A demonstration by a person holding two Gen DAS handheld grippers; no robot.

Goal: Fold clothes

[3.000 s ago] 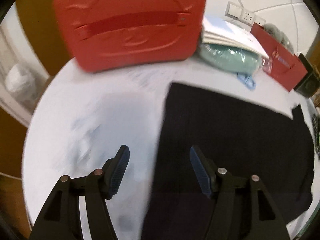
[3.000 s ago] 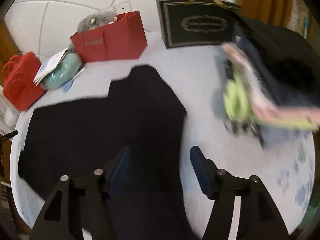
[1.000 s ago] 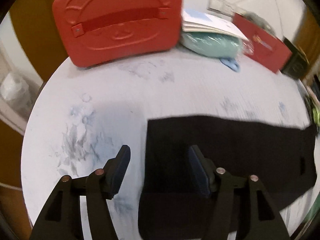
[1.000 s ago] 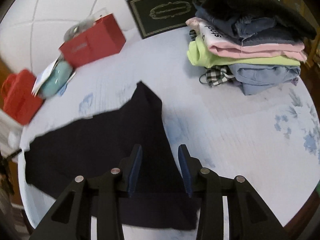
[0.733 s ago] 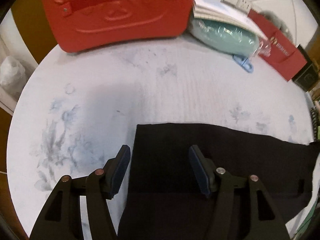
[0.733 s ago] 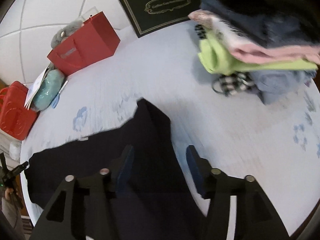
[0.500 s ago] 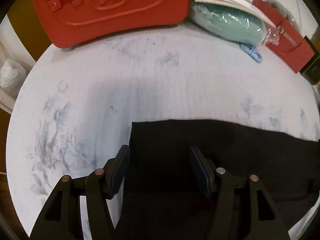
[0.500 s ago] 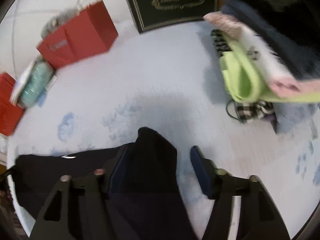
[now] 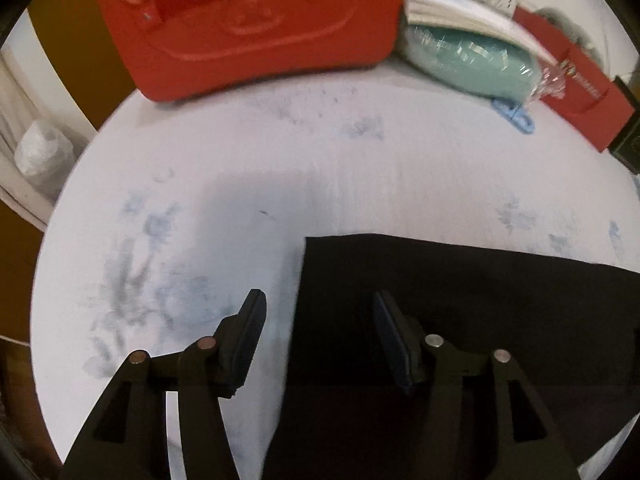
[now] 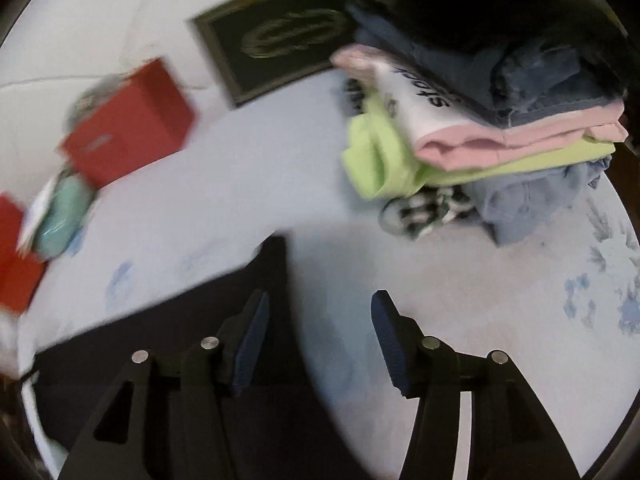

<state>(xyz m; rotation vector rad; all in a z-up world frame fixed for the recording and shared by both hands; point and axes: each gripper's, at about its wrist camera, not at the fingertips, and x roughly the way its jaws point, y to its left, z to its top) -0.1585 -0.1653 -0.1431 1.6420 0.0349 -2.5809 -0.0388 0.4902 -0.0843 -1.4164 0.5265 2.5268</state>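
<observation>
A black garment (image 9: 460, 320) lies folded flat on the pale floral tablecloth (image 9: 280, 184). My left gripper (image 9: 318, 320) is open and empty above its left edge, one finger over the cloth and one over bare table. In the right wrist view the garment's right end (image 10: 224, 320) tapers to a point. My right gripper (image 10: 318, 320) is open and empty over that end, its left finger above the black cloth.
A red bear-faced case (image 9: 248, 20), a teal wrapped bundle (image 9: 468, 64) under papers and a red gift bag (image 9: 576, 92) stand at the back. A stack of folded clothes (image 10: 480, 128) sits at the right, a dark framed bag (image 10: 276, 40) behind it.
The garment went from spread wide to a narrower folded strip nearer me. The right gripper, closed on the cloth one second ago, has opened and shifted right. The left gripper shifted left.
</observation>
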